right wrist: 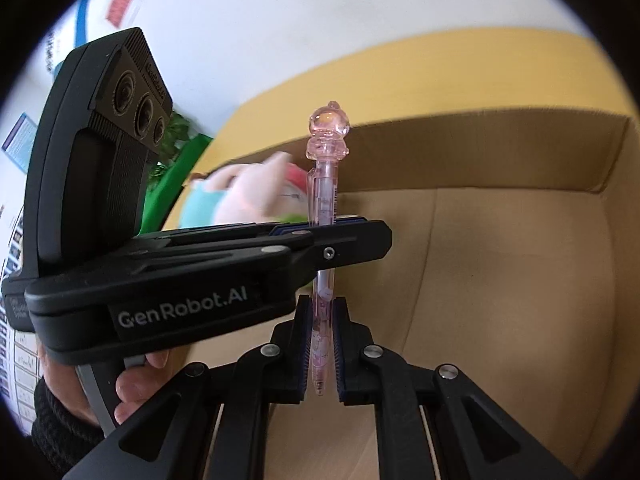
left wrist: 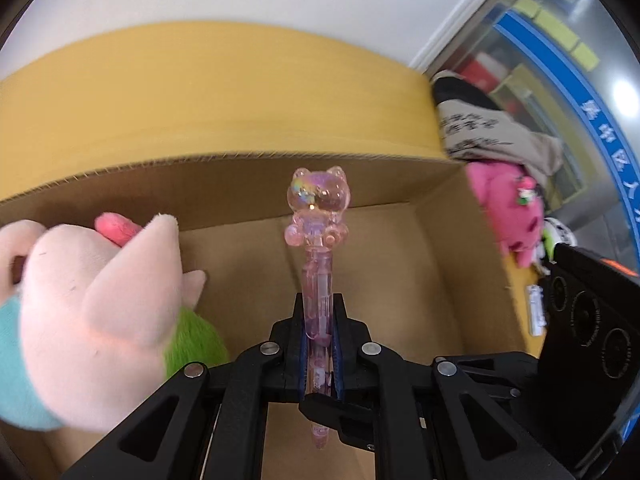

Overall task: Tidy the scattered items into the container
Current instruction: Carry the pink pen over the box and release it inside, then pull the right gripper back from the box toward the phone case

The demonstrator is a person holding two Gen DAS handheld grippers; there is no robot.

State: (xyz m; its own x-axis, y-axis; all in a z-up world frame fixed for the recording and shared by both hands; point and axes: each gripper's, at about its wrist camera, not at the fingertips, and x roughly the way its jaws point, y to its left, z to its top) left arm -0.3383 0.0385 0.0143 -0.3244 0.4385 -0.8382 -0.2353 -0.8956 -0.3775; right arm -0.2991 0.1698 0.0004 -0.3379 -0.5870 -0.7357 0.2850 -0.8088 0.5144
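Note:
A clear pink pen with a bear-shaped top (left wrist: 318, 216) stands upright over the open cardboard box (left wrist: 360, 264). My left gripper (left wrist: 319, 312) is shut on the pen's barrel. In the right wrist view the same pen (right wrist: 326, 184) is held by the left gripper (right wrist: 340, 236) from the left, and its lower end sits between my right gripper's fingers (right wrist: 322, 320), which are close beside it with small gaps. A pink, teal and green plush toy (left wrist: 88, 304) lies inside the box at the left; it also shows in the right wrist view (right wrist: 244, 196).
The box has a tall yellow far flap (left wrist: 224, 92). A pink plush (left wrist: 516, 208) and a beige garment (left wrist: 492, 132) lie outside the box to the right. The right gripper's body (left wrist: 592, 320) shows at the right edge. A hand (right wrist: 132, 384) holds the left gripper.

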